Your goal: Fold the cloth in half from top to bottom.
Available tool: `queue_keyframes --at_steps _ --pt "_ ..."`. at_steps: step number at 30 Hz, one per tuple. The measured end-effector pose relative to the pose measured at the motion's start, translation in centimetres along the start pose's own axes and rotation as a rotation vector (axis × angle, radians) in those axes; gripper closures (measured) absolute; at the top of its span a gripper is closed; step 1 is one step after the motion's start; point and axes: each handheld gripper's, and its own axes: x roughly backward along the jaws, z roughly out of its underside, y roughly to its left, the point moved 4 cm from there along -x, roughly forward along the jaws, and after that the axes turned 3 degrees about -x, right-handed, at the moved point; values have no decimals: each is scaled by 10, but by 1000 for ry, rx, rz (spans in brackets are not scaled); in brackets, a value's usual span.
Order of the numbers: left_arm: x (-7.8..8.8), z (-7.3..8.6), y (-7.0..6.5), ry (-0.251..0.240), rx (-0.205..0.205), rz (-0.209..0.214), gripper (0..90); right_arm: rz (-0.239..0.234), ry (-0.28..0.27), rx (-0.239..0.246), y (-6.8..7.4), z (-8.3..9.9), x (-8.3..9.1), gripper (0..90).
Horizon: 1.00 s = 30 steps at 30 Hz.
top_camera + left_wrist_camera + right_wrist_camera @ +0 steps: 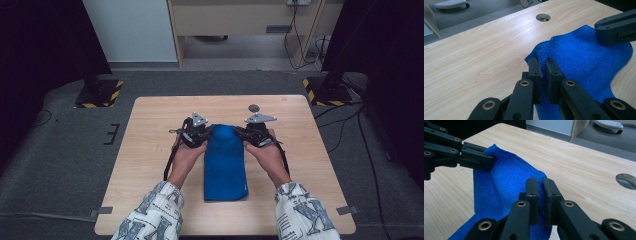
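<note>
- Grey carpet floor [60,165] all round, dark curtains at both sides, pale wooden cabinet [240,20] at the back with cables beside it.
- Light wooden desk [150,120] in the middle, round cable hole [254,107] near its far edge, seen also in the left tool view [543,17].
- Blue cloth [225,165] folded into a long strip, lying lengthwise on the desk from the near edge toward the middle, between the two forearms.
- Far end of the cloth lifted off the desk and pulled up into a rounded hump between the two tools.
- Left tool [196,134] at the far left corner of the cloth, closed and pinching the cloth's edge; in the left tool view [544,66] both black jaws nearly together with a fold of blue fabric [584,60] clamped between.
- Right tool [254,133] at the far right corner, likewise closed on the cloth; in the right tool view [539,185] jaws tight on the hem, fabric [499,182] hanging down to the left.
- Each tool visible from the other's camera, gripping the opposite corner: right tool [614,31], left tool [474,157].
- Hands [187,155] wrapped round the tool bodies, patterned white and blue sleeves [155,210] entering from the bottom.
- Grey three-cornered plates on top of both tools, cables trailing back along the wrists.
</note>
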Motion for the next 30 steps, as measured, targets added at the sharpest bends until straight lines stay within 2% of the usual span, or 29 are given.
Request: queue_keyframes --at_steps 8,15,21,25,30 --pt "7 12 -10 -4 -15 9 841 -4 8 0 8 18 3 835" --pt "17 23 -19 -13 -35 23 839 -16 2 6 16 30 13 835" --pt "21 40 -29 -4 -16 53 836 -37 11 28 23 46 19 833" --pt "23 49 -35 6 -13 68 835 -46 23 16 24 56 21 831" --pt "31 54 -36 -3 1 77 835 -67 25 22 30 65 24 827"
